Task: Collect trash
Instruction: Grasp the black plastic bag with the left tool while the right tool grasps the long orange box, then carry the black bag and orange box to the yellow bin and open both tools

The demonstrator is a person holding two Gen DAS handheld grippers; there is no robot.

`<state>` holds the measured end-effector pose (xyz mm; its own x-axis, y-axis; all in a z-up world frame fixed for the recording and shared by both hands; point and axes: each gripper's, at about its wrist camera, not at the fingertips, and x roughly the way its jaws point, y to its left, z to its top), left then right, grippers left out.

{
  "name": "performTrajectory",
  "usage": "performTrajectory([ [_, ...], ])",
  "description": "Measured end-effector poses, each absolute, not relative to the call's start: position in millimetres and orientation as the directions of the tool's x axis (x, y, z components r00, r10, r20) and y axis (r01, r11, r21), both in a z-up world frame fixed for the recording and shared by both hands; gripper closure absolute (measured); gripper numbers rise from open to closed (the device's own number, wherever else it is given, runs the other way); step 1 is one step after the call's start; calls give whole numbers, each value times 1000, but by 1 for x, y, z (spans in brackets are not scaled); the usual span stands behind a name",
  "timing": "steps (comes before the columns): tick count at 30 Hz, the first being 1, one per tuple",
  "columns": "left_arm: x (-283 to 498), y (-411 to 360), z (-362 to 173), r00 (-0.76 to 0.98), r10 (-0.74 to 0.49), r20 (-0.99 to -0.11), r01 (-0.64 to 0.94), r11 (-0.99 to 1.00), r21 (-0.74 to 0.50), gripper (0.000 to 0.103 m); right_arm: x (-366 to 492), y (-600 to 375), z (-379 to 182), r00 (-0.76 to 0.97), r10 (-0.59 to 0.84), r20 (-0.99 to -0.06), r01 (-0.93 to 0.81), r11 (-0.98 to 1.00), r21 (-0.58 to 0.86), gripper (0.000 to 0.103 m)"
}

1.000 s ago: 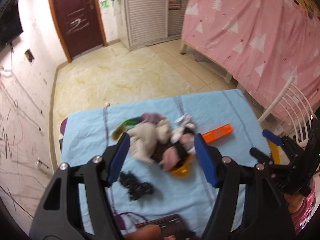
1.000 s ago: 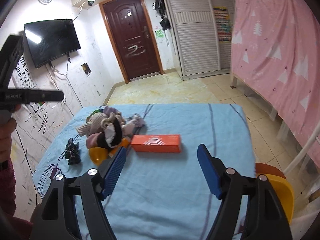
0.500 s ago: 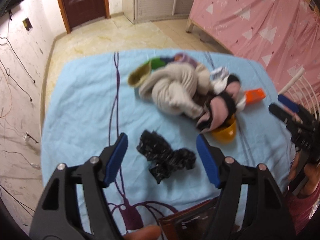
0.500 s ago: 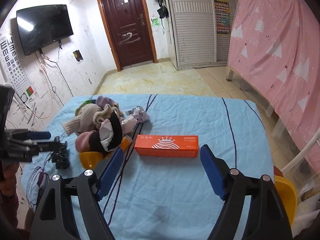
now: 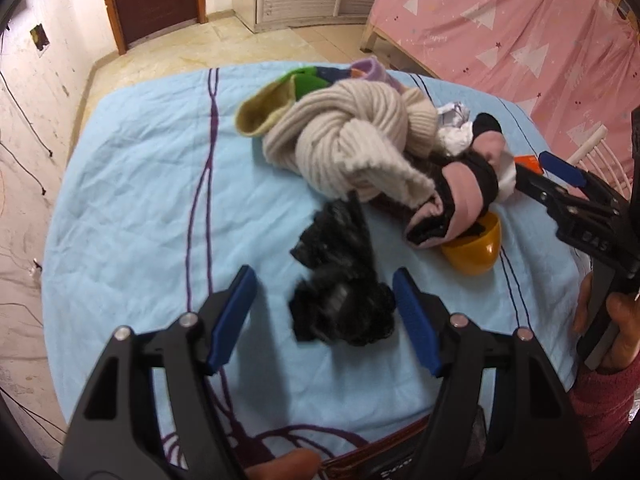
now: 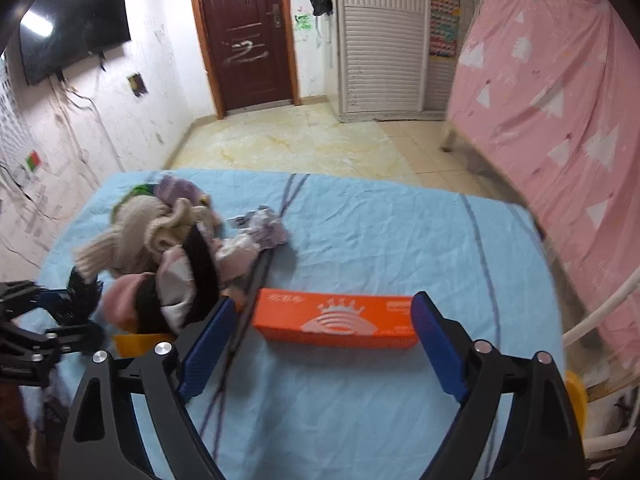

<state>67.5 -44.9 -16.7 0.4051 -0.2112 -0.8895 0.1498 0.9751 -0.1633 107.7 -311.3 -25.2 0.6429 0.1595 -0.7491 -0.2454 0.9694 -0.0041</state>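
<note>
While nothing looks collected yet, the crumpled black bag (image 5: 340, 280) and the orange box (image 6: 336, 318) both lie on the blue-covered bench (image 5: 140, 200). The left gripper (image 5: 322, 316) stands released, the bag between its fingers, untouched. The right gripper (image 6: 320, 344) is opening, the box just ahead between its fingers, not gripped.

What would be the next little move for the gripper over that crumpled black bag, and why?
Probably lower the left gripper a touch and close: the crumpled black bag sits between its open blue pads, which don't yet touch it.
</note>
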Motion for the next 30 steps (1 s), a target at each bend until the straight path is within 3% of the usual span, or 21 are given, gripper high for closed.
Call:
performTrajectory([
  [3,65,-46,-19,430,-175,-886,149,981,-122,42,108,-310,-26,652,129,-747,-247,968,-48,16],
  [7,62,-49,-19,449,-151,-881,153,984,-91,59,114,-313,-36,630,120,-767,-243,969,-48,14],
  [10,61,-48,-18,455,-145,-879,152,985,-83,65,121,-313,-44,613,130,-779,-250,968,-34,14],
  [22,61,-50,-7,483,-103,-870,132,990,-44,67,127,-332,-47,601,188,-777,-227,972,59,18],
  [30,53,-51,27,541,-77,-837,118,993,-15,67,99,-352,-14,672,235,-702,-228,968,105,18],
])
